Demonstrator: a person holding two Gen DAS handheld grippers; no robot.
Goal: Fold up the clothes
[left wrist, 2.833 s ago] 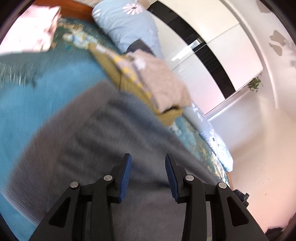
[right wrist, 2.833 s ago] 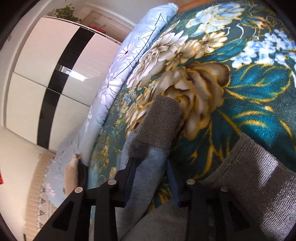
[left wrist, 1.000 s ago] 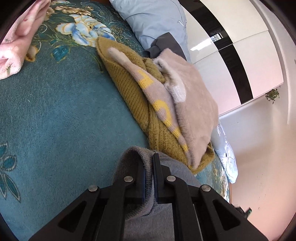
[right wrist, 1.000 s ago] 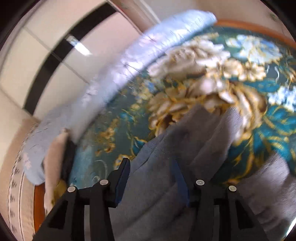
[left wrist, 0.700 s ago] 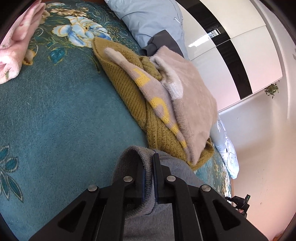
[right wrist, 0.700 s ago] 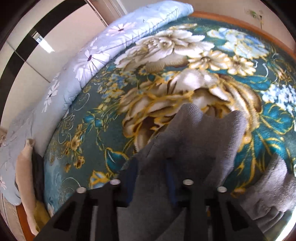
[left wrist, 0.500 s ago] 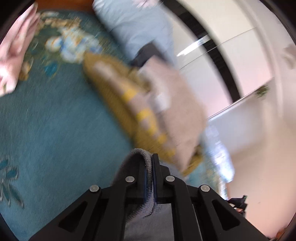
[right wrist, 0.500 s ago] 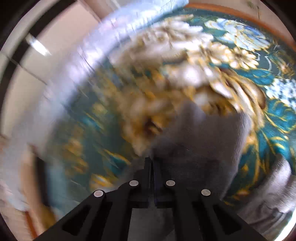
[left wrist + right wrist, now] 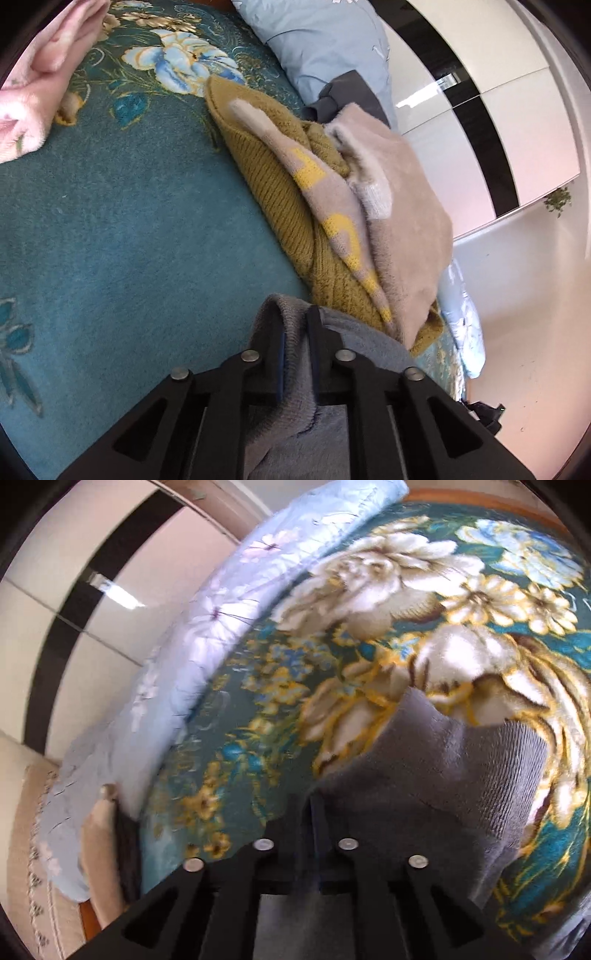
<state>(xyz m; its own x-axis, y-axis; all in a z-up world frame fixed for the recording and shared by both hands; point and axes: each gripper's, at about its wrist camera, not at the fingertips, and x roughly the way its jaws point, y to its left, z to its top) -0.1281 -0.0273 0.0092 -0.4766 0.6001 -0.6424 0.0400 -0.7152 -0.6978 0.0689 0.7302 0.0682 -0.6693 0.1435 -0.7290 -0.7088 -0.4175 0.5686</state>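
Two tools work a grey sweater (image 9: 295, 417) lying on a teal floral bed (image 9: 110, 229). Left tool (image 9: 295, 332) is opening, ribbed hem between its pads; right tool (image 9: 306, 812) opens over a gathered fold. Likely mid-fold; next, release cleanly and smooth it.

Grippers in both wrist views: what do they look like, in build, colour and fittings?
Both are the same build. The left gripper has two matte black angular fingers with triangular cut-outs, four round silver pins across the linkage, and blue pads on the inner faces. The right gripper matches, its pads darker in shadow. No cables, markings or sleeves show.
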